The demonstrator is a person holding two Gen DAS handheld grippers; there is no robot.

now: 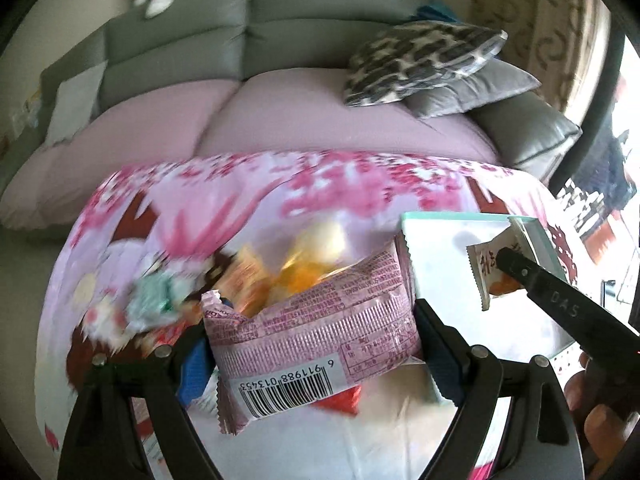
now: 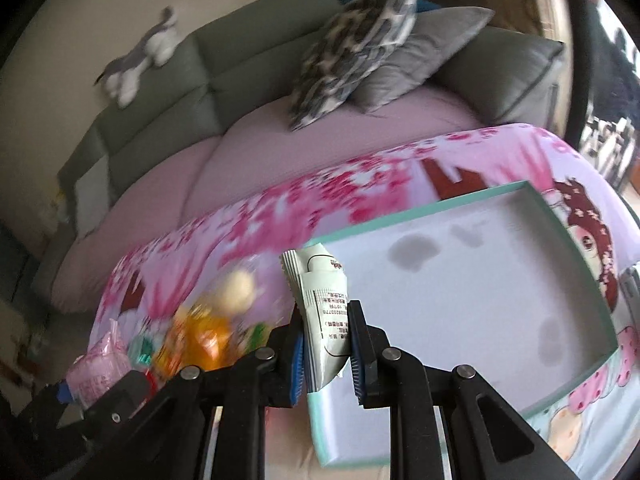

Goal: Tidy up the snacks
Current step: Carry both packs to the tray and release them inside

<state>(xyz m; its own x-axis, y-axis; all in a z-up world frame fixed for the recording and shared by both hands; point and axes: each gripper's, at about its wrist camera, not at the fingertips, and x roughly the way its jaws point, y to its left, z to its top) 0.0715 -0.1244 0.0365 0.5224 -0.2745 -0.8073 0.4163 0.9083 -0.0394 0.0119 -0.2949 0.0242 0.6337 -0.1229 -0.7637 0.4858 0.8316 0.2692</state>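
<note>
Gripping pink packet (image 1: pixel 316 332) barcoded 6911988013453, left claw (image 1: pixel 316 344)

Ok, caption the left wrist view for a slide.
Left gripper clamps a pink snack packet while the right gripper carries a small sachet over the empty tray.

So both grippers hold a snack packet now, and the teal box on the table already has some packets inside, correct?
Not quite. The right wrist view shows the teal box empty. The rest holds: the left gripper holds a pink packet, and the right gripper holds a white packet.
</note>
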